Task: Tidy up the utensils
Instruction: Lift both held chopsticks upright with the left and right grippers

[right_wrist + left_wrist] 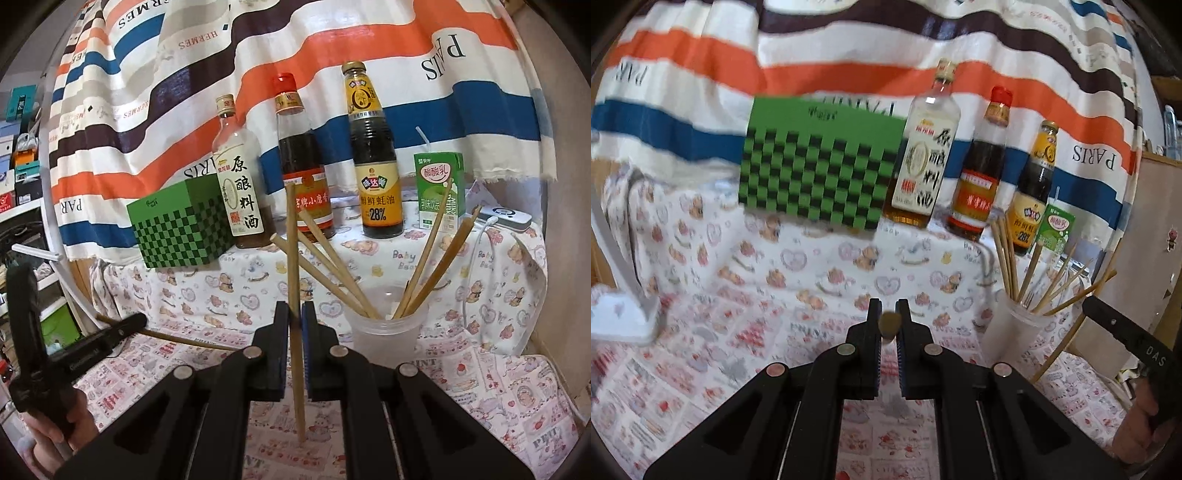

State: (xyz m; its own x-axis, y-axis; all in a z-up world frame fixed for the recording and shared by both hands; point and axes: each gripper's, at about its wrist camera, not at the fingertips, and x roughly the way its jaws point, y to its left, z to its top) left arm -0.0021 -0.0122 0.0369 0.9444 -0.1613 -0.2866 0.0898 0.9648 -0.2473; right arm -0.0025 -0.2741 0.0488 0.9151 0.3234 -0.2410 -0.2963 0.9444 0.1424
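1. Three sauce bottles (373, 155), one green checked box (177, 225) and one milk carton (439, 192) stand on the desk (491, 398).
2. Left tongs (889, 325) grip one chopstick end-on (890, 324); right tongs (294, 325) clamp another chopstick upright (293, 258).
3. The plastic cup (384, 332) holds about six chopsticks.

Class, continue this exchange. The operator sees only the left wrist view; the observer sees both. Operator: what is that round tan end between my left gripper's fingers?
Observer: A wooden chopstick, end-on to you; the left gripper holds it lying nearly level.
Operator: Is the right gripper holding something?
Observer: Yes, the right gripper is shut on a second wooden chopstick, nearly upright.
Operator: Anything behind the translucent plastic cup?
Observer: A white device with a cable, right of the green drink carton.
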